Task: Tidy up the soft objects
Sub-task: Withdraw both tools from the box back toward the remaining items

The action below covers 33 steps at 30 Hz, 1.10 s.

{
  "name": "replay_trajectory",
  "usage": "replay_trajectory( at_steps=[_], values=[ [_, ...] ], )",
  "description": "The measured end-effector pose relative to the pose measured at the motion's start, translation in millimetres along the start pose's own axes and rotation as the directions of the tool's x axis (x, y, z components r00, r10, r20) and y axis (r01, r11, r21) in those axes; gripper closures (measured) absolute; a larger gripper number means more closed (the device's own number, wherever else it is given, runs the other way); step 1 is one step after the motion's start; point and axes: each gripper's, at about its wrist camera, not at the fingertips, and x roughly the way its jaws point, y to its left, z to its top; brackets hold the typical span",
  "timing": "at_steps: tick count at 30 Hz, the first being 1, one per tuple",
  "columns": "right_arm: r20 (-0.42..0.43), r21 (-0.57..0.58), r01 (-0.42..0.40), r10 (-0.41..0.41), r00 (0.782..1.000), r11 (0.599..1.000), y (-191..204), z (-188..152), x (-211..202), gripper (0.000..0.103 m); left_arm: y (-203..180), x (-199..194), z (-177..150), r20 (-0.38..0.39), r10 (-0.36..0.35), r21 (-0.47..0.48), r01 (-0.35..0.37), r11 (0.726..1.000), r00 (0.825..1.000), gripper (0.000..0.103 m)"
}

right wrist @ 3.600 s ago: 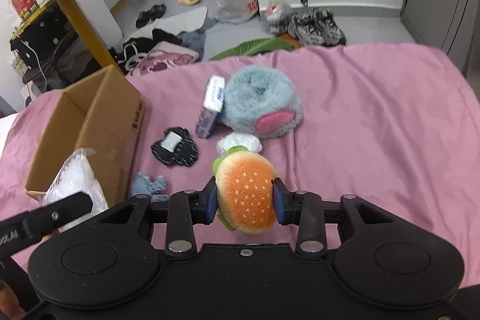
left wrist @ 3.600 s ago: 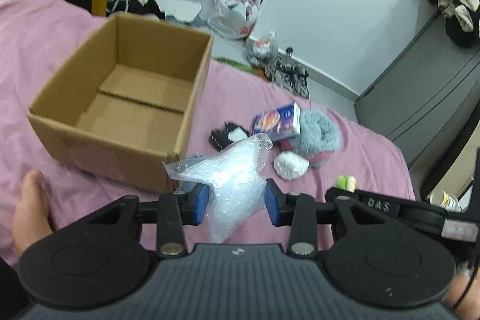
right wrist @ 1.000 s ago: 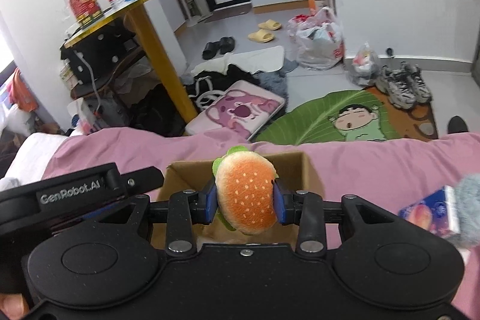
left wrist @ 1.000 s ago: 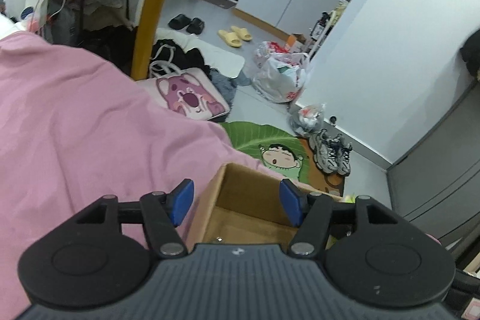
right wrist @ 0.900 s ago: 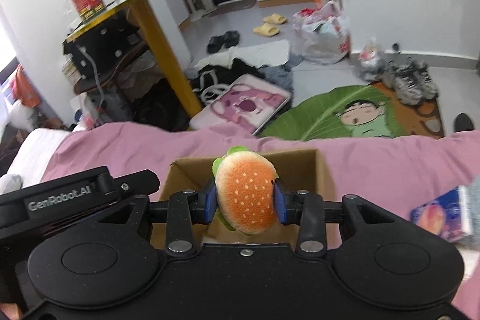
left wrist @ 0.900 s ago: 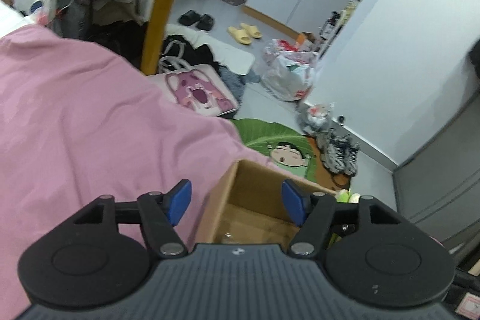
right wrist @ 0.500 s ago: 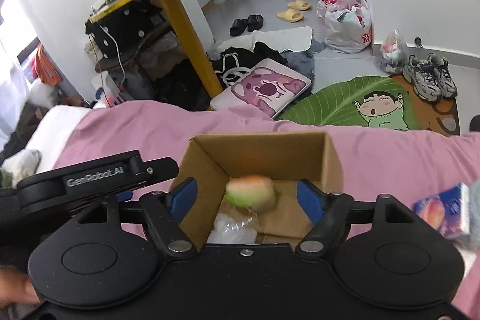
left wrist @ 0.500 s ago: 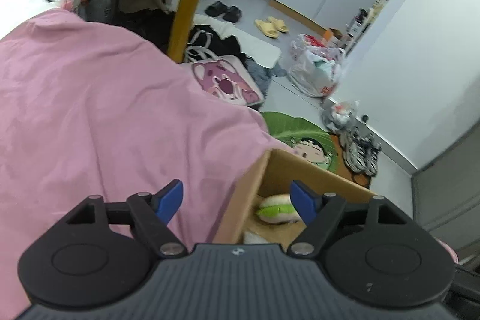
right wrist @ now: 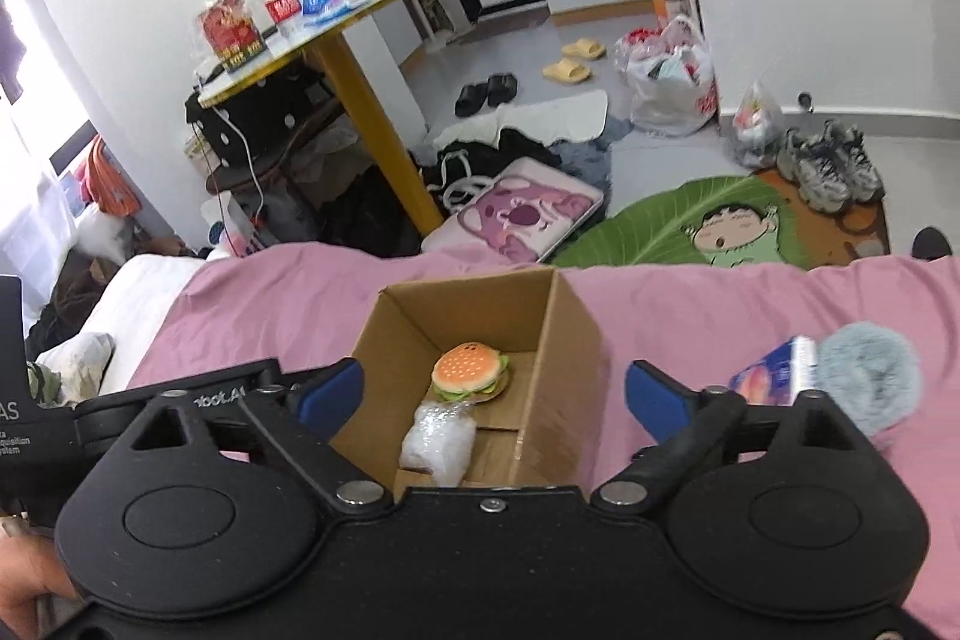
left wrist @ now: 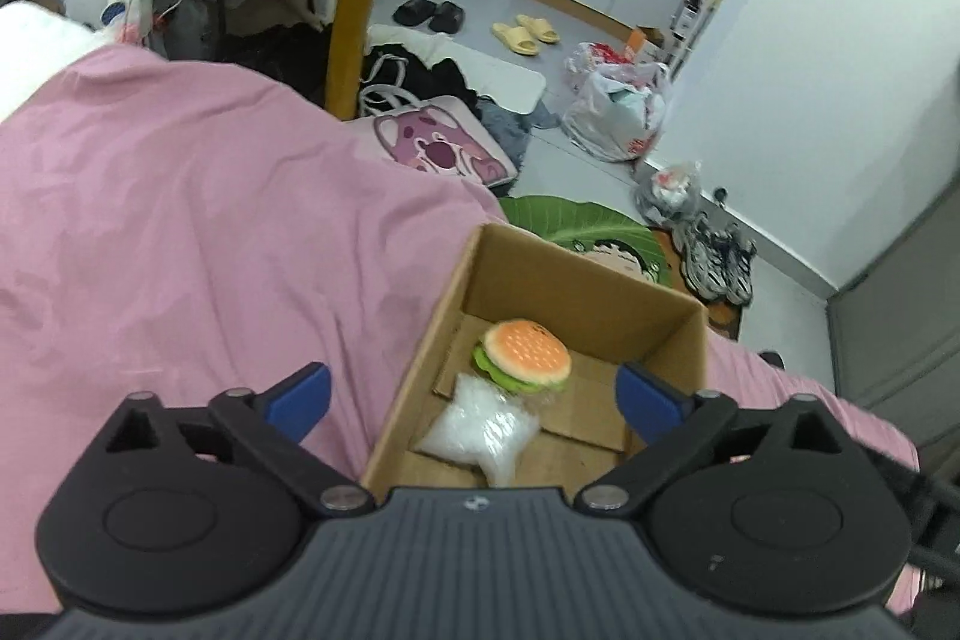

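Note:
An open cardboard box (left wrist: pixel 474 268) (right wrist: pixel 570 334) stands on the pink bed cover. Inside it lie a plush hamburger (left wrist: pixel 523 353) (right wrist: pixel 471 370) and a clear plastic bag of white stuff (left wrist: pixel 483 435) (right wrist: pixel 437 441). My left gripper (left wrist: pixel 474 394) is open and empty, above the box's near left edge. My right gripper (right wrist: pixel 493 391) is open and empty, above the box's near side. A grey fluffy plush (right wrist: pixel 867 379) and a blue tissue pack (right wrist: pixel 774 370) lie on the bed to the right of the box.
The pink bed cover (left wrist: pixel 180 232) stretches left of the box. Beyond the bed's edge are a yellow-legged table (right wrist: pixel 366 100) with bottles and bags, a pink cushion (right wrist: pixel 522 214), a green leaf mat (right wrist: pixel 690 220), shoes and plastic bags on the floor.
My right gripper opened and let the plush hamburger fall into the box, where it now rests beside the plastic bag. Both grippers have pulled back and tilted down, showing more of the box.

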Motion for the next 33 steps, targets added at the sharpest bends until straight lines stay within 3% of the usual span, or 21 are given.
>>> replay_trajectory(
  at_steps=[9, 18, 33],
  values=[
    [0.043, 0.061, -0.054, 0.051, 0.998, 0.997, -32.8, -9.9, -42.4, 0.0, -22.1, -38.3, -12.0, 0.029, 0.01, 0.051, -0.011, 0.999, 1.0, 0.0],
    [0.075, 0.075, -0.047, 0.041, 0.996, 0.996, -60.5, -14.9, -71.4, 0.0, -51.4, -64.9, -26.2, 0.06, 0.015, 0.139, -0.023, 0.99, 0.998, 0.0],
    [0.061, 0.049, -0.049, 0.046, 0.997, 0.998, -101.3, -20.4, -99.8, 0.0, -84.8, -87.3, -47.4, -0.002, 0.031, 0.21, -0.03, 0.977, 1.0, 0.0]
  ],
)
